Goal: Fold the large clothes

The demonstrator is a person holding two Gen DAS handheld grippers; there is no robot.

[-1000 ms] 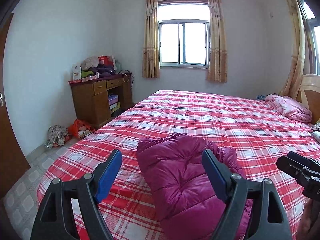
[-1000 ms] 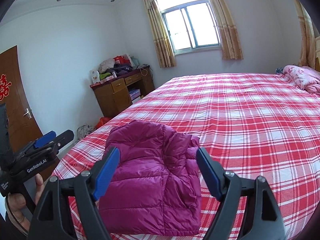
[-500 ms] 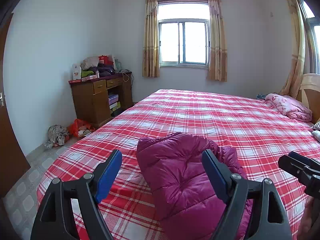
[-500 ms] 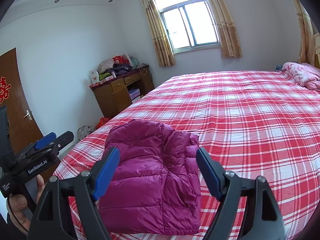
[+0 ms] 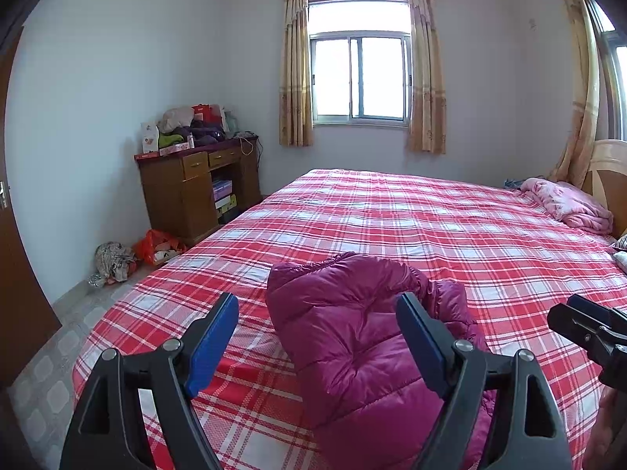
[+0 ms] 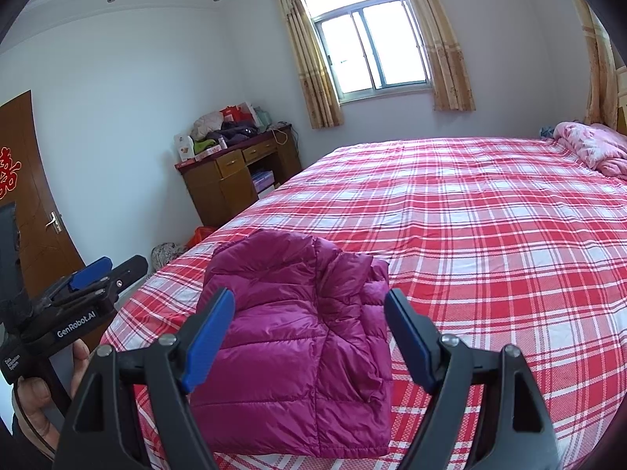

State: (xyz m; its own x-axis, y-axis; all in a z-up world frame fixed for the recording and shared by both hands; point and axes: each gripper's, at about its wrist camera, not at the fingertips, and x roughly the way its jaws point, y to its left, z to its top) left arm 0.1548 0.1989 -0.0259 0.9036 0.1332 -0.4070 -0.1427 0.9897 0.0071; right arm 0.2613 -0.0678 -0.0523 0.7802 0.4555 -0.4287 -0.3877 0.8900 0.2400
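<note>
A magenta puffer jacket (image 5: 364, 337) lies folded into a compact bundle on the red plaid bed (image 5: 431, 227), near its foot corner. It also shows in the right wrist view (image 6: 298, 337). My left gripper (image 5: 317, 337) is open and empty, held above and short of the jacket. My right gripper (image 6: 309, 333) is open and empty, also held back from the jacket. The right gripper shows at the right edge of the left wrist view (image 5: 588, 329). The left gripper shows at the left of the right wrist view (image 6: 78, 297), in a hand.
A wooden desk (image 5: 196, 192) piled with clothes and boxes stands against the left wall. Bags (image 5: 133, 252) lie on the tiled floor beside it. A pink blanket (image 5: 568, 207) lies near the headboard. A window with curtains (image 5: 360, 74) is on the far wall. A brown door (image 6: 31, 196) is at left.
Both grippers have drifted back slightly from the jacket. The jacket has not moved and both grippers stay open.
</note>
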